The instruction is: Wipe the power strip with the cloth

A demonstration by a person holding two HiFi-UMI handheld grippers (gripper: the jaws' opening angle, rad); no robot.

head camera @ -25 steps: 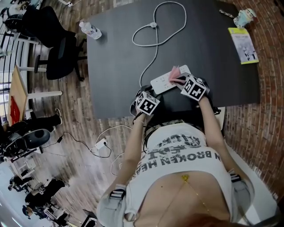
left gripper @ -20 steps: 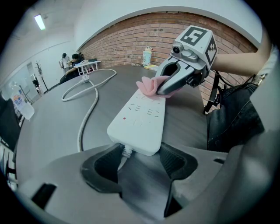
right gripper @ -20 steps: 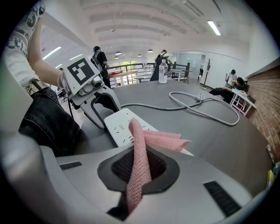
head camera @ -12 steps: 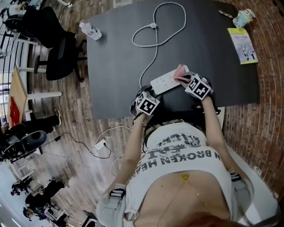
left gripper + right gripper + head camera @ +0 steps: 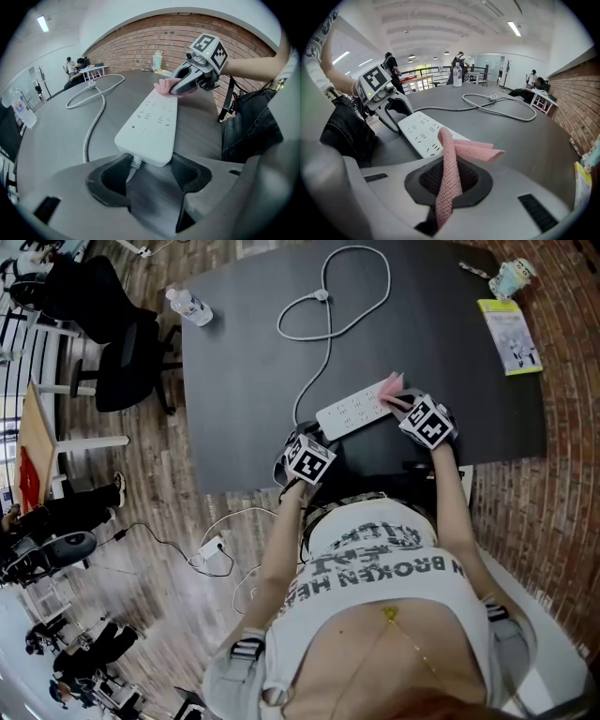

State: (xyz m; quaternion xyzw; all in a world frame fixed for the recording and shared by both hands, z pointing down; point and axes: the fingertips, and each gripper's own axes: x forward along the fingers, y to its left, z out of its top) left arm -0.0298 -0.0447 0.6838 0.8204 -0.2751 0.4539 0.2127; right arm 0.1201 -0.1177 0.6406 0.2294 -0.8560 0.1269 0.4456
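A white power strip (image 5: pixel 352 410) lies on the dark table (image 5: pixel 253 381), its cord end towards me. My left gripper (image 5: pixel 316 435) is shut on that near end; in the left gripper view the jaws press the strip (image 5: pixel 150 119) from both sides. My right gripper (image 5: pixel 410 407) is shut on a pink cloth (image 5: pixel 393 384), which rests at the strip's far right end. In the right gripper view the cloth (image 5: pixel 451 154) rises from between the jaws and folds over onto the end of the strip (image 5: pixel 419 131).
The strip's white cord (image 5: pixel 330 315) loops across the table's middle. A water bottle (image 5: pixel 190 305) lies at the far left corner. A booklet (image 5: pixel 511 336) and a small figurine (image 5: pixel 514 277) sit at the far right. An office chair (image 5: pixel 122 343) stands left of the table.
My right gripper has slid the cloth along the strip from its middle out to its far right end. The left gripper and the strip have stayed put.
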